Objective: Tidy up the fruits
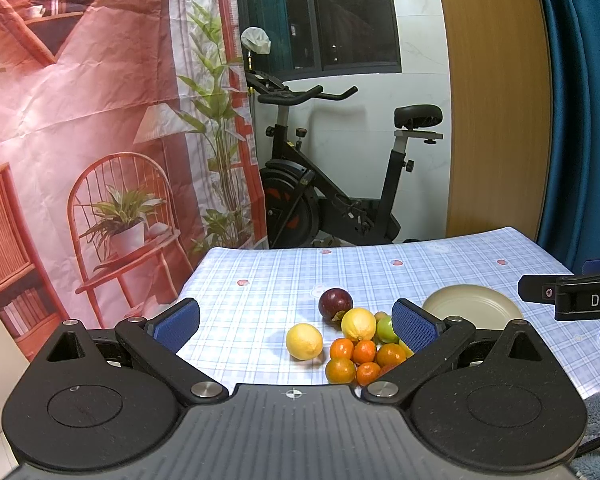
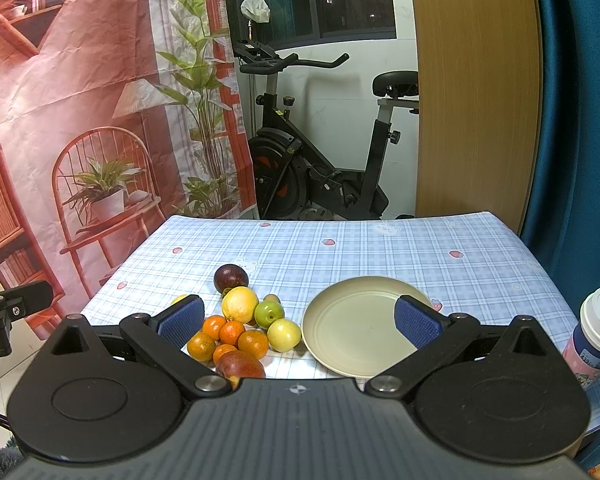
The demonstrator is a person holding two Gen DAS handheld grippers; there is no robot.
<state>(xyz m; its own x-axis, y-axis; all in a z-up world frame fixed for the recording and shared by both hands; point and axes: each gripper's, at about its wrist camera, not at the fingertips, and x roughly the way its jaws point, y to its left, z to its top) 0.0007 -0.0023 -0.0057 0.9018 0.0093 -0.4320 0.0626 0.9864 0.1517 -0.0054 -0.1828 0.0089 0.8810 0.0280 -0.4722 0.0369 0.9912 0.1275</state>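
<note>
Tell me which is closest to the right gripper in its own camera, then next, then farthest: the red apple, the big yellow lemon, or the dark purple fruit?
From the right gripper, in the right wrist view:
1. Red apple, lowest in the picture, right by the gripper's body, on the left.
2. Big yellow lemon, middle of the pile, further back.
3. Dark purple fruit, behind the lemon, at the pile's far edge.

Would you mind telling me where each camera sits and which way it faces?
Left wrist: rides the left hand-held gripper, open, facing the table's far edge over the fruit pile; the right hand-held gripper's tip enters at right.
Right wrist: rides the right hand-held gripper, open, aimed between pile and plate; the left tool's tip shows at left, a cup at right.
Shared: plaid tablecloth, purple fruit, large lemon, exercise bike.
</note>
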